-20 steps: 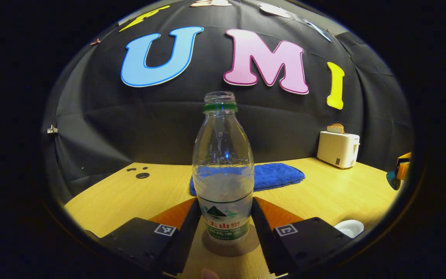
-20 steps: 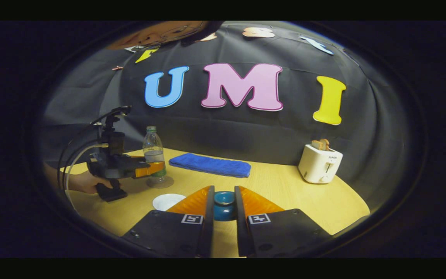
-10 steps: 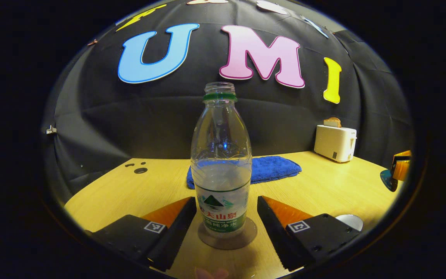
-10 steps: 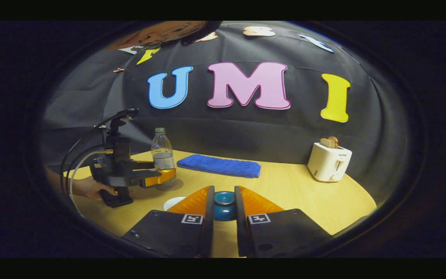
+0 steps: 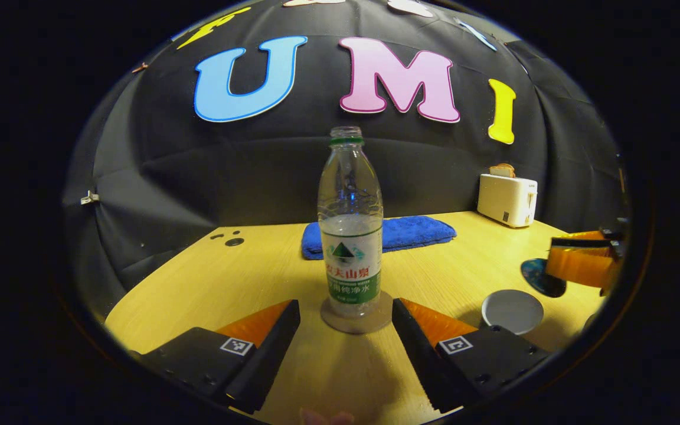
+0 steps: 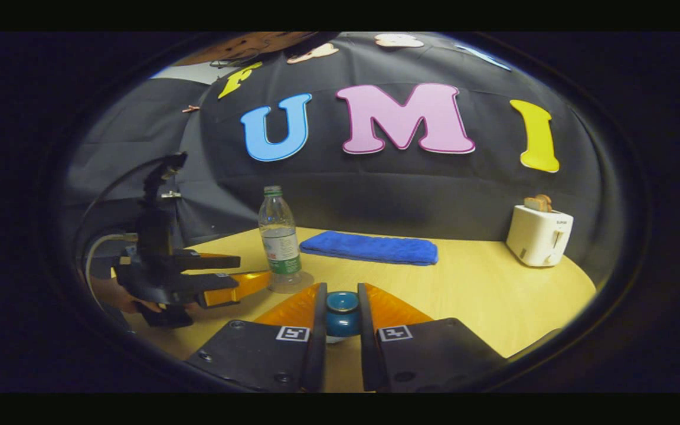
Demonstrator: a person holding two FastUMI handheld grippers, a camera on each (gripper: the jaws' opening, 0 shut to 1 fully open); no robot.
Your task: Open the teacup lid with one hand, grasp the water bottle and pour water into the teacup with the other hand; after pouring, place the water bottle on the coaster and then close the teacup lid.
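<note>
The left gripper (image 5: 346, 316) hung low over the table with its two fingers spread wide apart, touching nothing between them. Seen from the right gripper view, that same left gripper (image 6: 245, 277) pointed level across the tabletop, a hand (image 6: 117, 297) wrapped around its grip from below and cables looping up behind it. The right gripper (image 6: 342, 316) had its fingers drawn in close, both pressing on the teacup lid (image 6: 342, 313) between them. In the left gripper view the right gripper (image 5: 579, 265) was at the far right edge, carrying that lid above the table.
</note>
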